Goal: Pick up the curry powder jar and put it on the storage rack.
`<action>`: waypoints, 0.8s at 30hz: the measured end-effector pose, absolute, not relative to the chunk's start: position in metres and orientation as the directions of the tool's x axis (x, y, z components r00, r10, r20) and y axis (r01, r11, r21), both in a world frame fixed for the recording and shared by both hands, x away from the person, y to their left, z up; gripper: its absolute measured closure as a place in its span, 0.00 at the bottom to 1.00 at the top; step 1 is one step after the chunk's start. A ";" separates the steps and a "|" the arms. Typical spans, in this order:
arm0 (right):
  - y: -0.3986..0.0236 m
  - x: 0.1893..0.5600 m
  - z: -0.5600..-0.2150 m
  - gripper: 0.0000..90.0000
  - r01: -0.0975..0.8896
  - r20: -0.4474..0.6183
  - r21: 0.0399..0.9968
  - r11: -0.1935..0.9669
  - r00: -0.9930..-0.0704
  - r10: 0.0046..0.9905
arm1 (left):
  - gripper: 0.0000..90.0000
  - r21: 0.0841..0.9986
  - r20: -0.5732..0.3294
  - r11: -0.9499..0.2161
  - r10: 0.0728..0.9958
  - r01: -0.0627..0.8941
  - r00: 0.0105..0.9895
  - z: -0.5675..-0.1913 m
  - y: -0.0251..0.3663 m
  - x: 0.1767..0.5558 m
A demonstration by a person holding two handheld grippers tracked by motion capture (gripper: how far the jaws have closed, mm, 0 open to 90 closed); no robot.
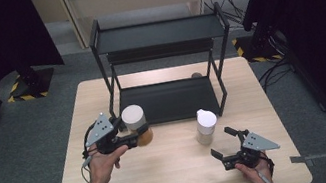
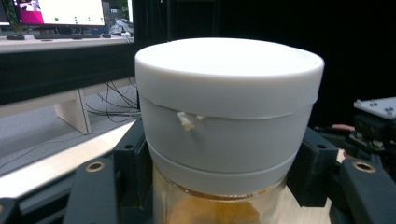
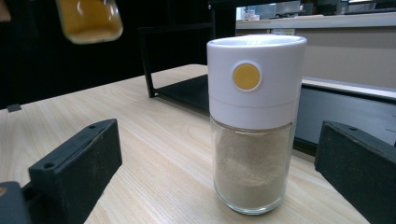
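clearly held aloft: the amber jar point(image 1: 136, 125) sat clamped in the left gripper point(image 1: 134, 138), jaws closed on the glass just below the white cap point(image 2: 229, 88), at about eight o'clock from the rack point(image 1: 164, 66). seemed light to middling in weight, rigid, glass-bodied, so breakable and likely slick under the pads; looked best gripped on the glass right under the cap's lip, as was done, so the lip could check any slip. lay off the table point(image 1: 176, 180), base clear in the right gripper view point(image 3: 91, 21). stood open and empty, the right gripper point(image 1: 226, 142), jaws wide either side of the pale jar point(image 3: 254, 123), apart from it, at five o'clock from the rack's lower shelf point(image 1: 173, 101).
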State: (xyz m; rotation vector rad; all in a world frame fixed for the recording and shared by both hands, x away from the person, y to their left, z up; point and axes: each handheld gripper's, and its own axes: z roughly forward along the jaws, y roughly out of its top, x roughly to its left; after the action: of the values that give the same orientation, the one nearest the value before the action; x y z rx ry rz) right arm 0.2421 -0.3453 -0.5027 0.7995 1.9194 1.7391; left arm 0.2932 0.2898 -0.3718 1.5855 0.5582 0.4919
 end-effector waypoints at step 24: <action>-0.346 0.242 -0.503 0.01 0.133 0.070 0.990 0.045 -0.743 0.666 | 0.39 0.996 -0.014 -0.061 0.630 0.067 0.777 -0.270 0.294 0.327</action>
State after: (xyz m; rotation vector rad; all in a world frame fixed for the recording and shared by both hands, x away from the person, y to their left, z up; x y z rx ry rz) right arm 0.2425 -0.3456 -0.5031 0.8026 1.9193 1.7435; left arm 0.3265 0.2939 -0.2697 1.5844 0.5727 0.5035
